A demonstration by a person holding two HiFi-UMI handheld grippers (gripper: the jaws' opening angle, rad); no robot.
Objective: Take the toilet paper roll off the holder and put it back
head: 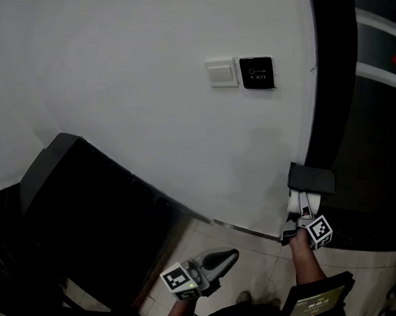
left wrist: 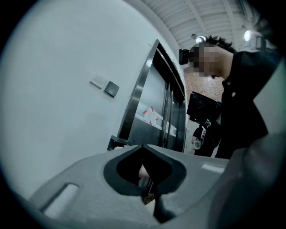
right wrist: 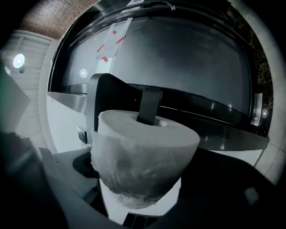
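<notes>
The white toilet paper roll point(right wrist: 143, 134) sits on the arm point(right wrist: 149, 105) of the black holder point(right wrist: 107, 94); the arm passes through its core. My right gripper point(right wrist: 147, 167) is closed around the roll's sides, its jaws wide apart with the roll filling the gap. In the head view the holder point(head: 312, 179) is fixed low on the wall beside the dark door frame. There the roll point(head: 293, 203) hangs just under it with the right gripper point(head: 299, 214) on it. My left gripper point(head: 232, 255) hangs shut and empty over the floor, tips touching point(left wrist: 143, 146).
A white switch point(head: 221, 72) and a black exit button point(head: 257, 73) are on the white wall above. A dark door frame point(head: 332, 81) runs down the right, a black cabinet point(head: 85, 201) stands at the left. The floor point(head: 246, 248) is tiled. A person in dark clothes point(left wrist: 241, 103) stands close.
</notes>
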